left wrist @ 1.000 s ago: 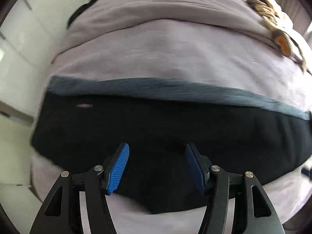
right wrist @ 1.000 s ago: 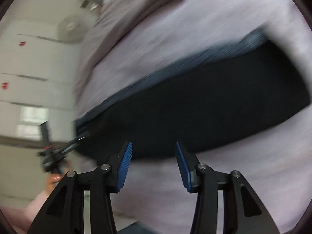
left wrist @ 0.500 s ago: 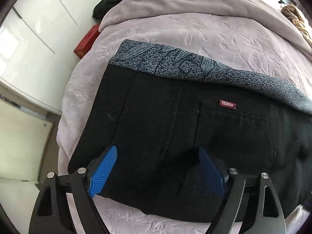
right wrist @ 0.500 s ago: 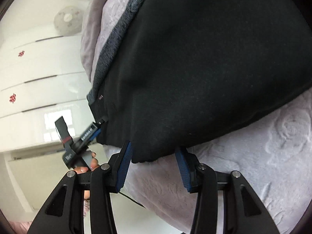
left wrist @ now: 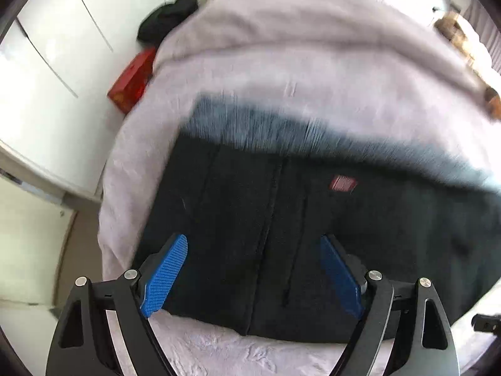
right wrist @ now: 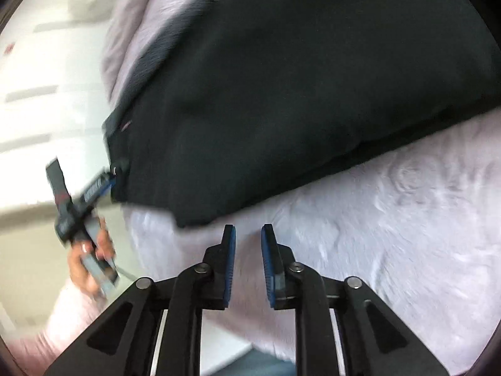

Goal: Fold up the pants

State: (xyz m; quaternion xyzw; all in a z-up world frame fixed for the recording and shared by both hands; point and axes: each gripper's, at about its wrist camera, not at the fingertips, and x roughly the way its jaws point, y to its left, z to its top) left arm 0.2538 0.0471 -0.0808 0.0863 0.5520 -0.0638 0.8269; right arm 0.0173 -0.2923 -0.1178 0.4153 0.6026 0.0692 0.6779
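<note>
Straddling black pants (left wrist: pixel 281 219) near bed (left wrist: pixel 281 72) edge, left gripper (left wrist: pixel 253 269) wide, empty; right gripper (right wrist: pixel 248 250) closing, narrow gap, nothing between.

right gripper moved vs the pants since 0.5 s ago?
Yes. The right gripper has backed off the pants: their near corner lay between the pads then; now the closing pads sit over bare blanket, nothing between them.
</note>
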